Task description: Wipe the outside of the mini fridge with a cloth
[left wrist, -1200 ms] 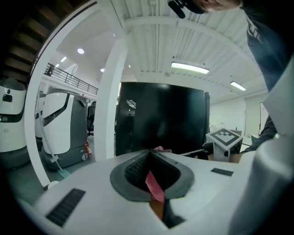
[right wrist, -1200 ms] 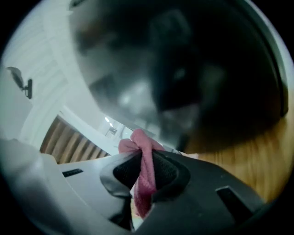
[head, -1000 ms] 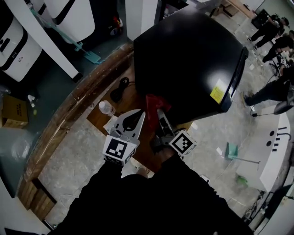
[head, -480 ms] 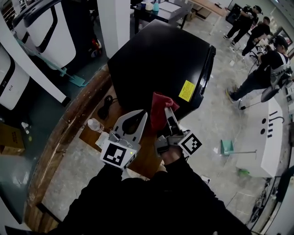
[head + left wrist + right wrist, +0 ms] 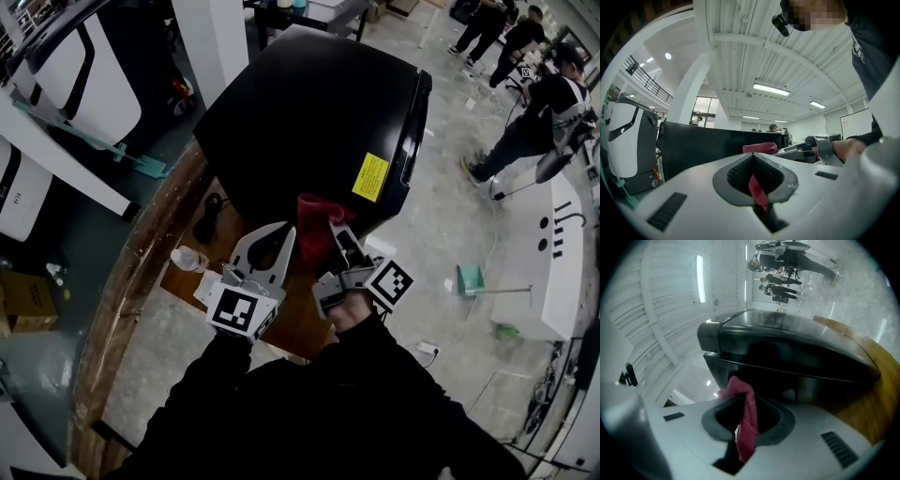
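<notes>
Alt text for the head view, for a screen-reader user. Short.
The right tool grips a crumpled red cloth against the near side of a glossy black mini fridge, near its yellow sticker. The white left tool, jaws together, hovers beside it over the brown wooden platform; people stand on the grey floor beyond.

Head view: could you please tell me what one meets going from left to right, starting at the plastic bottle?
In order: plastic bottle → left gripper → red cloth → yellow label → teal long-handled tool.
</notes>
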Tool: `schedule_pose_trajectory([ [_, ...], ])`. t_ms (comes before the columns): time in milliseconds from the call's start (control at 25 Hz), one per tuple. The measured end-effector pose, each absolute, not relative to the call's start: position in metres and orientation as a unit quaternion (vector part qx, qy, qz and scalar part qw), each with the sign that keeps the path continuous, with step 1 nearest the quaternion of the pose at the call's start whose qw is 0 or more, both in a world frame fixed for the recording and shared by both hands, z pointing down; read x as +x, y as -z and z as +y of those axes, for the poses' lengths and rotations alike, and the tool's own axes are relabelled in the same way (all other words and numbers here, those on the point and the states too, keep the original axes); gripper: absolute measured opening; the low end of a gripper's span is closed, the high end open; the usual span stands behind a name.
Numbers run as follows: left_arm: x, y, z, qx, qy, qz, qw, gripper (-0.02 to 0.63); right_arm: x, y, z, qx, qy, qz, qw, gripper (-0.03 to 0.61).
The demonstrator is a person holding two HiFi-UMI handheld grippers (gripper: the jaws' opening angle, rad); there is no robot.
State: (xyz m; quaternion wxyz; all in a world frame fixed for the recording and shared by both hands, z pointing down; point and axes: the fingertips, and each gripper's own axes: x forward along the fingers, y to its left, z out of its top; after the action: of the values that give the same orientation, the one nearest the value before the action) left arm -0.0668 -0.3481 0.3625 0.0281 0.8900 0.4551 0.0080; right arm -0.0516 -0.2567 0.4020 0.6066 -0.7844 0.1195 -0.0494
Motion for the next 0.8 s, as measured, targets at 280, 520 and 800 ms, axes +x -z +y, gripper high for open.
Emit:
schedule_pose_trajectory([
  [280,-0.054,-0.421,-0.343,0.893,-0.057,0.446,0.024,0.006,-0.047,-0.471,-0.256,-0.78,0.108,0.087,0.61,0.061],
  [520,-0.05,-0.501,-0.343,0.893,-0.132,0.43,0.022,0.006,-0.043,-0.544,-0.26,-0.756,0.149,0.062,0.634,0.061],
  [800,-0.051,-0.581,-0.344,0.884,-0.21,0.417,0.016,0.006,-0.043,-0.626,-0.261,-0.756,0.202,0.028,0.621,0.061],
])
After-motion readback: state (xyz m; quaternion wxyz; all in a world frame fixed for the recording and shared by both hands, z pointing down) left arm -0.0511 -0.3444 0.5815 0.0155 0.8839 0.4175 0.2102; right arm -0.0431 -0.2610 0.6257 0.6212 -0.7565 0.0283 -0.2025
